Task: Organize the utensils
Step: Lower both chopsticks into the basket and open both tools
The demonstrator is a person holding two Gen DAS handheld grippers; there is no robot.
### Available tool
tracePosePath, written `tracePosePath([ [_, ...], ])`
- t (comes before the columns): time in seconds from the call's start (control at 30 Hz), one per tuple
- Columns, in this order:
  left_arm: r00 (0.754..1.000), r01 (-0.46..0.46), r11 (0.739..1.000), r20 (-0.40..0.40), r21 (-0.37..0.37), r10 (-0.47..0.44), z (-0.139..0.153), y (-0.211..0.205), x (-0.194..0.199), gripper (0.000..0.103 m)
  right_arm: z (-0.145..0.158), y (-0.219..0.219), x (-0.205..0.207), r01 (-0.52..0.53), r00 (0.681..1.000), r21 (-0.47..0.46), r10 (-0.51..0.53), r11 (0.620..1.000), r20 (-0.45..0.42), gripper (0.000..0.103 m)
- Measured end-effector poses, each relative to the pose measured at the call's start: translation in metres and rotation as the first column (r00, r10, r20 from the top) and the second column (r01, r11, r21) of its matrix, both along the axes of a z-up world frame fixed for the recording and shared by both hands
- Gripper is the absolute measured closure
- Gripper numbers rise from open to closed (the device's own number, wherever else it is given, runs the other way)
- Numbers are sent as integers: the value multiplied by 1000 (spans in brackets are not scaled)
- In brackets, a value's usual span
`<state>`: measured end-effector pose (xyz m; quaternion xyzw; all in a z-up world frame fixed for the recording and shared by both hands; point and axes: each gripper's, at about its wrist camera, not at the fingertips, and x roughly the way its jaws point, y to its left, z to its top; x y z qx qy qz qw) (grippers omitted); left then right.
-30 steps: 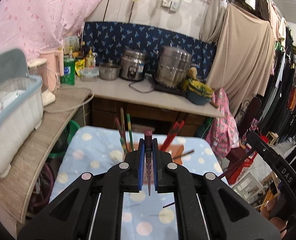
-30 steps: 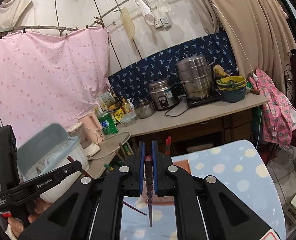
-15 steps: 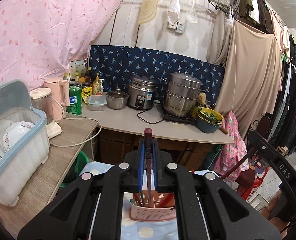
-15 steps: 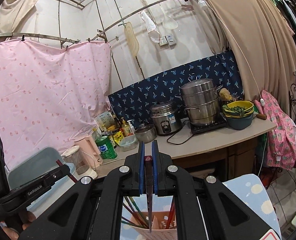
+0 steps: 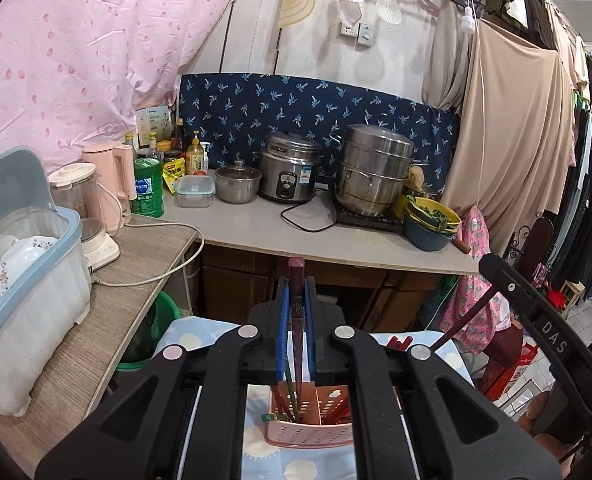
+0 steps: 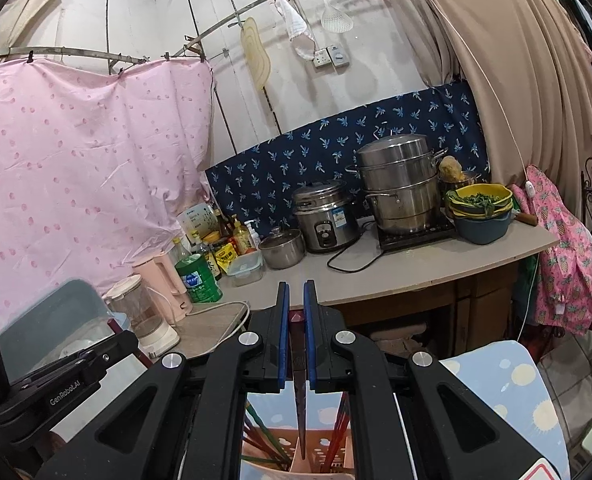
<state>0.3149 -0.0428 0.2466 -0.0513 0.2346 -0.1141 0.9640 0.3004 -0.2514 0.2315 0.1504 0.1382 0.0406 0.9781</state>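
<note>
We saw dark red chopsticks [image 5: 296, 320] [image 6: 298, 360] clamped in both grippers' [image 5: 296, 292] [image 6: 296, 300] jaws, angled above a pink holder [image 5: 307, 428].

Black left gripper [image 5: 296, 344], blue pads [image 5: 283, 340] (silver screws), right gripper [image 6: 296, 344] alike

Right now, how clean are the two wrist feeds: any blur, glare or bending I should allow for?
Left wrist view: sharp, evenly lit, no glare; strong fisheye bends the counter edge and darkens the corners. The left gripper is crisp, shut on a dark red chopstick. Right wrist view: equally sharp; the curtain rail bows, and the right gripper blocks most of the pink basket.
</note>
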Motion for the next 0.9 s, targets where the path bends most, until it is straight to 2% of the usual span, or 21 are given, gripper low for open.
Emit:
tracePosePath([
  [0.8, 995, 23, 1000, -94, 15, -21, -49, -7, 14, 95, -63, 6, 17, 7, 991, -38, -12, 999, -132, 96],
  [0.9, 995, 11, 1000, -100, 22, -9, -54, -7, 12, 79, -65, 5, 13, 18, 991, -36, -23, 999, -131, 92],
])
